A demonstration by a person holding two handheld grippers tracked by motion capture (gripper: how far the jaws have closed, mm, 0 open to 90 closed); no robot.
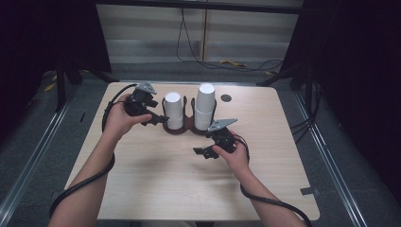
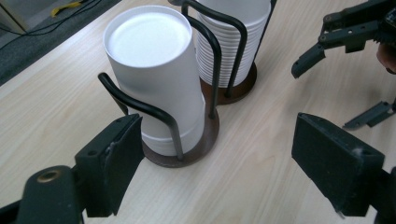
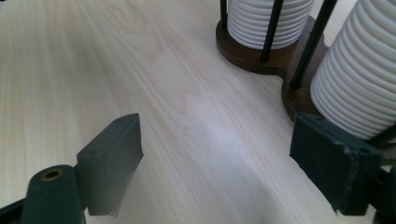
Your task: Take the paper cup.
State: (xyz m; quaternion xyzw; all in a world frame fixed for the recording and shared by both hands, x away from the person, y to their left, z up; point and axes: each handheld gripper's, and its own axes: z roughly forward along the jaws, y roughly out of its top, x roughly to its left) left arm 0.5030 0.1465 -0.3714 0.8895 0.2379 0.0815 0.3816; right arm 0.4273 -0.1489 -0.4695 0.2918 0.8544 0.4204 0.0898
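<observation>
Looking down from the high view, we saw 2 stacks of white cups in a dark wire holder (image 1: 188, 126) near the table's (image 1: 142, 189) far edge. Our left gripper (image 1: 156, 118) sat just beside the shorter cup stack (image 1: 173, 109), jaws spread wide, wire posts (image 2: 173, 126) standing btwn them & the cups. Our right gripper (image 1: 202, 152) hung w/ jaws apart over bare wood, near the taller cup stack (image 1: 205, 106). A dark round cap (image 1: 226, 98) lay beyond.

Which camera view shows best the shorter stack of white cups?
The left gripper view: the shorter cup stack stands whole, top to base. The high view shows it small; the right gripper view shows just its ribbed lower rims.
</observation>
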